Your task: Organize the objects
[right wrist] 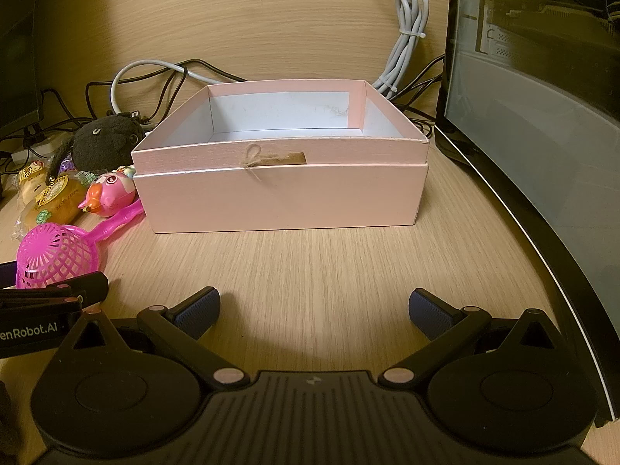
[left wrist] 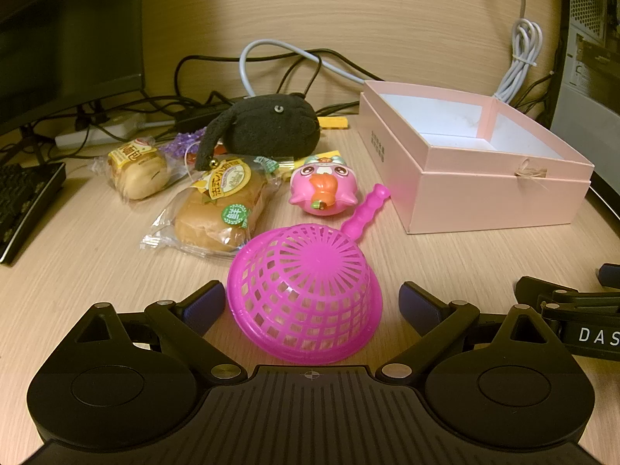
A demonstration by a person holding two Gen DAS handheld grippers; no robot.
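Claws both gape wide: left claw (left wrist: pixel 312 302) straddles the upturned pink strainer (left wrist: pixel 306 290) without touching, right claw (right wrist: pixel 314 310) holds nothing, facing the open pink box (right wrist: pixel 279 190) toward the worktop's (right wrist: pixel 310 271) back edge.

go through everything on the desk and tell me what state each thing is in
Pink box: open, empty.
Strainer: upside down, between the open left gripper fingers, not gripped.
Pink toy: lying on the desk.
Black plush: resting on the buns.
Large bun: sealed in its wrapper.
Small bun: sealed.
Right gripper: open, empty.
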